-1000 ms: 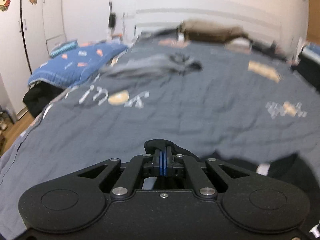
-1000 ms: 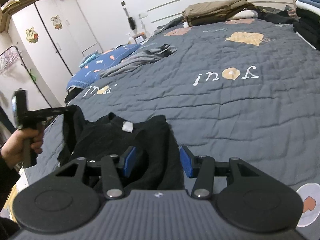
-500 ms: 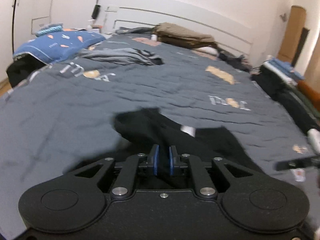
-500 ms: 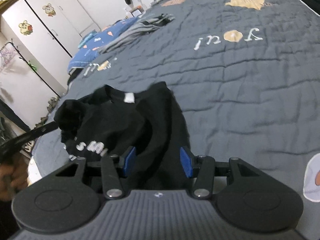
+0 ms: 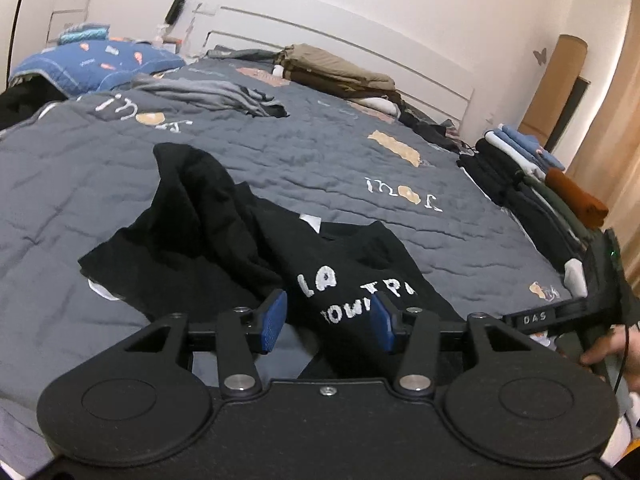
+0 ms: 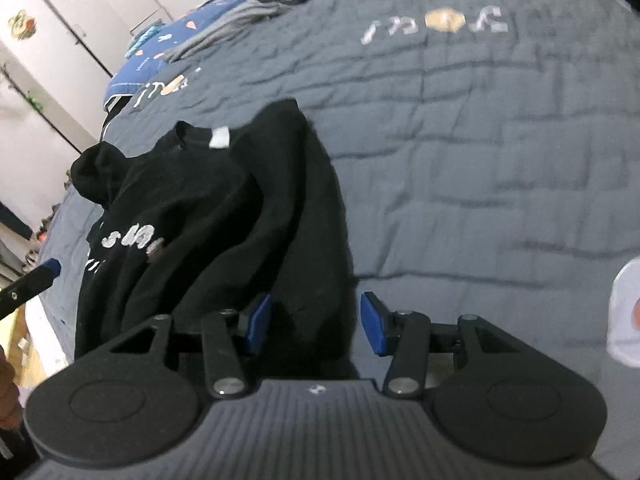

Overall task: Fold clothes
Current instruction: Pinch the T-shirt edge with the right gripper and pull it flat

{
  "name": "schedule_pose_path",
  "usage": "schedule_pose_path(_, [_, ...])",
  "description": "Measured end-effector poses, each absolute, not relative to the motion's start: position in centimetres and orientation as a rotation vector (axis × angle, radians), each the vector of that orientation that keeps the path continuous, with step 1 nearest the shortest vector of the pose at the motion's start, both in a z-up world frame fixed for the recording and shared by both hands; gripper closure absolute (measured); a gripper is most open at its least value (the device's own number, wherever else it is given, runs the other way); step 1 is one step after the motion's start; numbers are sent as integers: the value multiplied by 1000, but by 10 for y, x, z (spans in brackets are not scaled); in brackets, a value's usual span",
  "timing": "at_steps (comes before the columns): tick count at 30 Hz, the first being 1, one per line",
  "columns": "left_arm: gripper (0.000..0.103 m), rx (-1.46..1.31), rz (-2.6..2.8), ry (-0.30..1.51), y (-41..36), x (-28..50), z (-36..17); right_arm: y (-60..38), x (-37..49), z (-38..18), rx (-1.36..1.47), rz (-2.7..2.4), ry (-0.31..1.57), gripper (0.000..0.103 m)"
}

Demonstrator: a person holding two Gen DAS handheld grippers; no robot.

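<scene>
A black T-shirt (image 5: 224,248) with white lettering lies crumpled on the grey quilt (image 5: 80,168), one part thrown over its front. My left gripper (image 5: 328,325) hangs just above its near edge. Its jaws are opening, and the printed fabric shows between the blue pads without touching them. In the right wrist view the T-shirt (image 6: 200,216) lies collar-away with its white label up. My right gripper (image 6: 314,326) stands open low over the shirt's right edge, fabric under the gap. The left gripper's fingertip (image 6: 44,270) shows at the far left. The right gripper's body (image 5: 560,316) and a hand appear at the right.
A stack of folded clothes (image 5: 540,176) lines the bed's right side. A khaki pile (image 5: 336,72) sits by the headboard, a grey garment (image 5: 216,94) and a blue pillow (image 5: 92,64) at the far left. White wardrobes (image 6: 80,8) stand beyond the bed.
My left gripper carried a fold of black fabric across, then opened and let it drop onto the shirt. My right gripper sank closer to the shirt's edge, still open.
</scene>
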State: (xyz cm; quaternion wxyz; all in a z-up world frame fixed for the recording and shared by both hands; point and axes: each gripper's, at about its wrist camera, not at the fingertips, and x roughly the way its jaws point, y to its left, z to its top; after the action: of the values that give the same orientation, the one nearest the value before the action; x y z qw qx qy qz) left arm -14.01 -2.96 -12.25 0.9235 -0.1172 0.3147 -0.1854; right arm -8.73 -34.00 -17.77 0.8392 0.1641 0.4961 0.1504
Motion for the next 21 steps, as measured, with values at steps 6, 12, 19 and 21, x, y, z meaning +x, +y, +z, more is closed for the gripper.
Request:
schedule_pose_path(6, [57, -247, -361, 662, -29, -131, -128, -335, -85, -186, 368, 311, 1037, 62])
schedule_pose_path(12, [57, -243, -356, 664, -27, -128, -129, -339, -85, -175, 417, 294, 980, 95])
schedule_pose_path(19, [57, -246, -360, 657, -25, -129, -127, -380, -83, -133, 496, 169, 757, 96])
schedule_pose_path(21, [57, -241, -362, 657, -25, -129, -128, -397, -81, -123, 513, 115, 697, 97])
